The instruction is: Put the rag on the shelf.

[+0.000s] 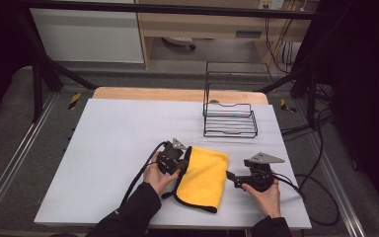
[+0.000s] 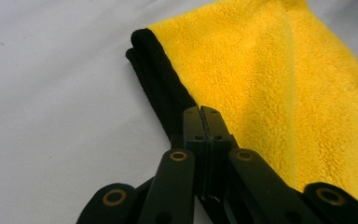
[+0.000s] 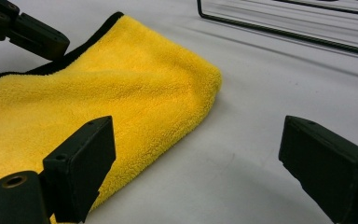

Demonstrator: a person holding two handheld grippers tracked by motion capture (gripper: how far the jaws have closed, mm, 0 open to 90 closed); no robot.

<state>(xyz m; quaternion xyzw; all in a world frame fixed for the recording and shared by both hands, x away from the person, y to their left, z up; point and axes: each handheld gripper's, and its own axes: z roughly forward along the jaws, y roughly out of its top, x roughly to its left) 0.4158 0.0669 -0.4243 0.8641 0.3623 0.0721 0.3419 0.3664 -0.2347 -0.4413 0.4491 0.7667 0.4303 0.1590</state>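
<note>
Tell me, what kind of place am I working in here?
Probably a lab data-collection station, not a home: a white table inside a black metal frame, trailing cables, with just a yellow towel and wire rack.

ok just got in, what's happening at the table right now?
A person works a folded yellow cloth on the white table with two hand-held grippers. The left gripper has its jaws closed together at the cloth's black-trimmed edge; whether fabric is actually pinched cannot be told. The right gripper is open beside the cloth's other side, holding nothing. A black wire rack stands farther back, untouched.
</note>
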